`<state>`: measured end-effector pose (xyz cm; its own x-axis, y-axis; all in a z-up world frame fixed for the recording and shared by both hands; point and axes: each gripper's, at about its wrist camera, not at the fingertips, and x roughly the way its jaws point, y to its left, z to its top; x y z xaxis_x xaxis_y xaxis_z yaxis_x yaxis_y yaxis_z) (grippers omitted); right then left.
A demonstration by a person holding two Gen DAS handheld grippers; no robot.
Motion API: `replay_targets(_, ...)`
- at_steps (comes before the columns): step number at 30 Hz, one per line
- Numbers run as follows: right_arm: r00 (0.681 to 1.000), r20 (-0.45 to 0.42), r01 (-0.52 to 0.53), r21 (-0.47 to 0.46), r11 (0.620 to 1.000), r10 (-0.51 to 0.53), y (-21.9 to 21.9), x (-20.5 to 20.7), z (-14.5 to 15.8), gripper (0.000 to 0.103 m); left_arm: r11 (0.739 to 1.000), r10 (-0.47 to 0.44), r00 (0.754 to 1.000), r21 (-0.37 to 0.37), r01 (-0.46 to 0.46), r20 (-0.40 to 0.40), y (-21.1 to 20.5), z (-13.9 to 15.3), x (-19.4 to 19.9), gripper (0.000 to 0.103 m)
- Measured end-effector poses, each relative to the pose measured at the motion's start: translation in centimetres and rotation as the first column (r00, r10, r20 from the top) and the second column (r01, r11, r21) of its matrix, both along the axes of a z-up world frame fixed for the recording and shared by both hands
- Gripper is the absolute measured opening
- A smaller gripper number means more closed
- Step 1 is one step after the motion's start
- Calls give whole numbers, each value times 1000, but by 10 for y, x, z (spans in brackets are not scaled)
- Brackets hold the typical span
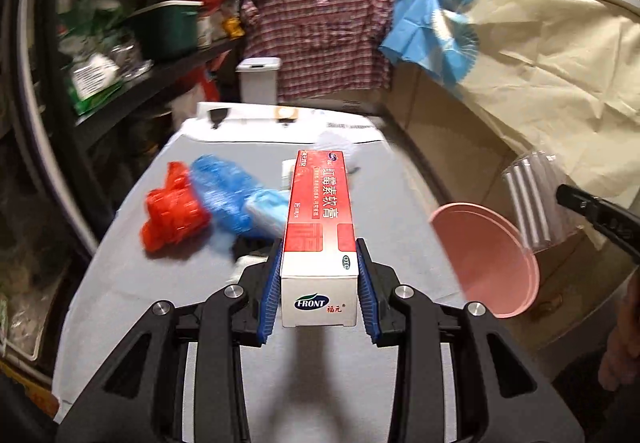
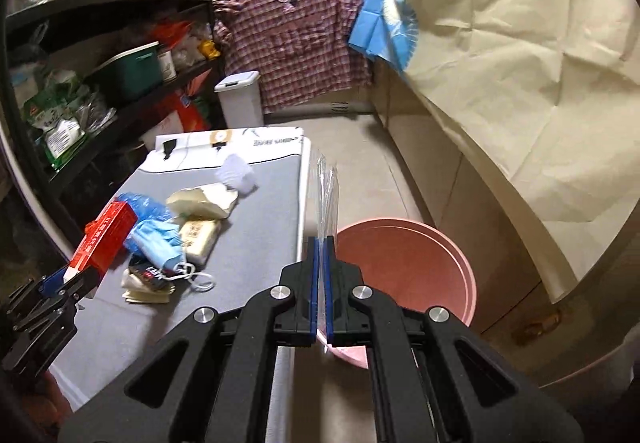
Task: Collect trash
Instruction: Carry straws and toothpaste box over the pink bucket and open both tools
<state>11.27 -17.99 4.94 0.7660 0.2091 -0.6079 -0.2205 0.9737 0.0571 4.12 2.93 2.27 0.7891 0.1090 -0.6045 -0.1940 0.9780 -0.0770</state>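
Bucket [image 2: 404,275] sits on floor just off table's [image 2: 256,243] right edge. Right gripper [image 2: 322,275] pinches clear wrapper [image 2: 328,195] directly above it; left gripper [image 1: 318,283] clamps red box [image 1: 320,219], long axis forward, over table.

**Two wrist views, one table**

My left wrist camera looks close along its fingers over the grey table [image 1: 132,283], pink basin [image 1: 496,263] at three o'clock. My right wrist camera sits above that basin, table at nine o'clock; both share the plaid shirt [image 2: 296,43] at twelve.
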Motion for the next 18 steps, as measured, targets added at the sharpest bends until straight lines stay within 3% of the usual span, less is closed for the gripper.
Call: replay_targets(18, 994, 0, 108, 24, 994, -108, -66, 44, -7, 3, 978, -207, 978, -33, 207, 4, -83, 2, 71, 34)
